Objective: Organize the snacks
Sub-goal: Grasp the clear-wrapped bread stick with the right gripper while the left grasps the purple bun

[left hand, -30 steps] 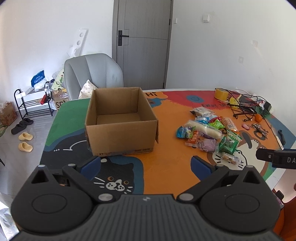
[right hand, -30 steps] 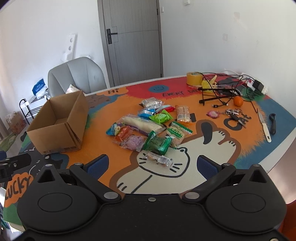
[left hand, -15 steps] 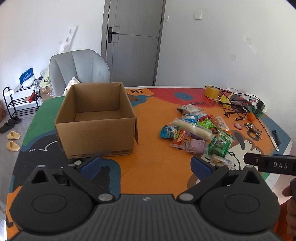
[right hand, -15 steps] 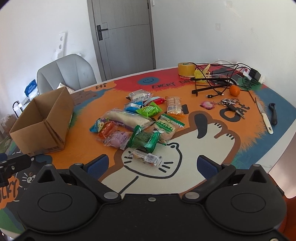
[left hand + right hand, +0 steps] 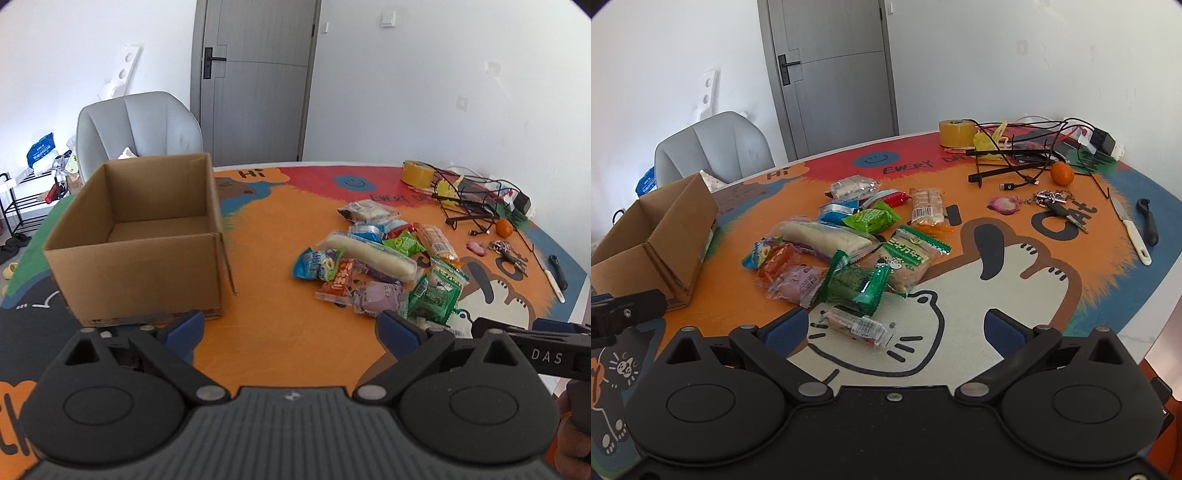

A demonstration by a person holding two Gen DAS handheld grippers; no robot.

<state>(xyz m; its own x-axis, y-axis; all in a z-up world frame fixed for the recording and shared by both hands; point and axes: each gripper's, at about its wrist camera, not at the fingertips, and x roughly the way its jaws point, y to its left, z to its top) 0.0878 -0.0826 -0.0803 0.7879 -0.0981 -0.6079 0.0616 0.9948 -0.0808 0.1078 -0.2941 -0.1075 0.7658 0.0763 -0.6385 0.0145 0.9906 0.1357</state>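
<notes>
The left gripper (image 5: 290, 326) hangs over the near edge of the round table with the orange cartoon-cat cover (image 5: 280, 206), jaws spread wide, nothing between the blue pads; the right gripper (image 5: 894, 330) hangs over the near right part of the same table, jaws likewise spread and empty. The open brown cardboard box (image 5: 140, 236) stands upright on the left part of the table, interior bare. The heap of wrapped snacks (image 5: 849, 243) lies at mid-table, well apart from the box on its right; it includes a long pale bread roll in clear wrap (image 5: 823, 236), a dark green foil packet (image 5: 855, 284) and a purple packet (image 5: 798, 282), the packets touching or overlapping. A small clear-wrapped snack bar (image 5: 855, 326) lies at the near edge of the heap, just beyond the right gripper's left pad. At the far right sit a yellow tape roll (image 5: 956, 133), black cables (image 5: 1015, 155), an orange fruit (image 5: 1062, 173) and a white-handled knife (image 5: 1132, 230). A grey chair (image 5: 138, 129) stands beyond the box.
</notes>
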